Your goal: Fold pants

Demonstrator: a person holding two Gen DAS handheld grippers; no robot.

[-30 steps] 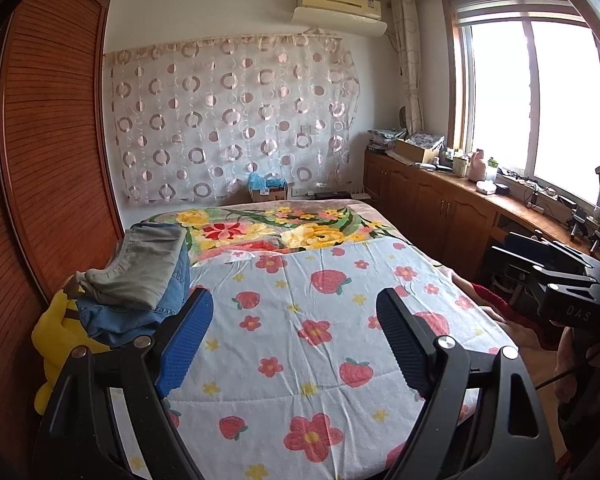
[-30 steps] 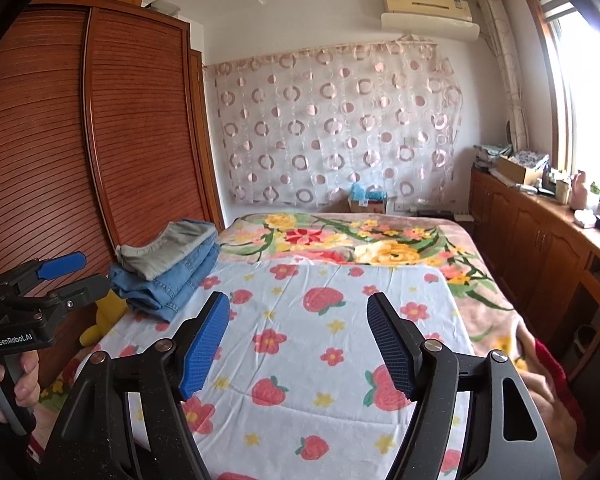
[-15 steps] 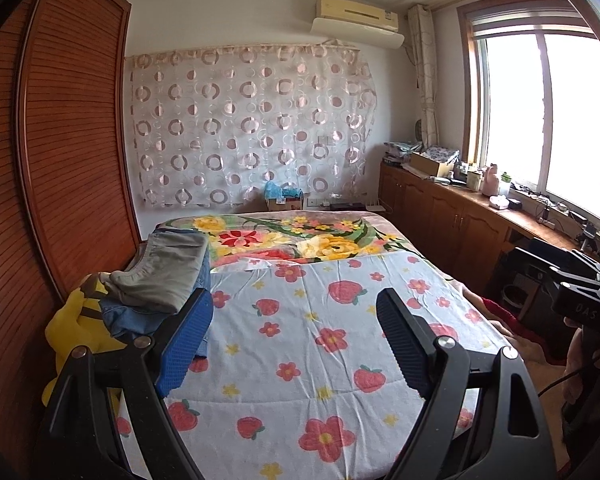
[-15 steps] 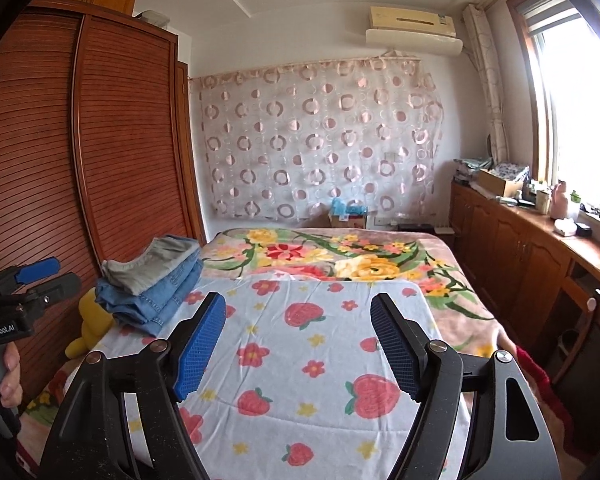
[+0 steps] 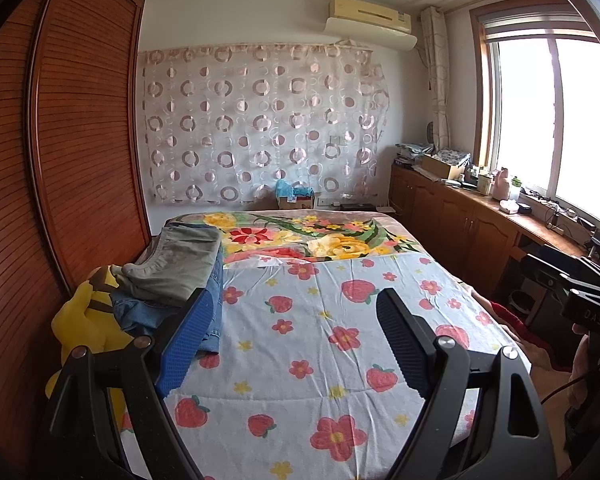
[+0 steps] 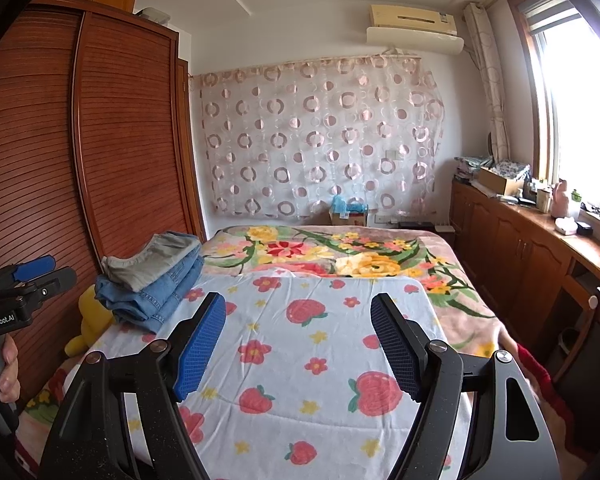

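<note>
A stack of folded pants lies at the left edge of the bed: grey-green pants (image 5: 180,262) (image 6: 156,258) on top of blue jeans (image 5: 148,312) (image 6: 156,294). My left gripper (image 5: 294,308) is open over the strawberry-print sheet (image 5: 320,320), its left finger near the stack but apart from it. My right gripper (image 6: 298,312) is also open above the sheet (image 6: 300,344), with nothing between its fingers. In the right wrist view the left gripper's body (image 6: 16,292) shows at the far left, held by a hand (image 6: 4,372).
A yellow plush toy (image 5: 88,320) sits between the bed and the brown slatted wardrobe (image 5: 60,160). A flowered blanket (image 5: 312,236) covers the bed's far end. Wooden cabinets (image 5: 460,224) with clutter run along the right wall under the window. The other gripper's body (image 5: 580,292) shows at the right.
Both views have tilted upward a little, showing more ceiling and less near bed. Both grippers stay open and empty; the pants stack has not moved.
</note>
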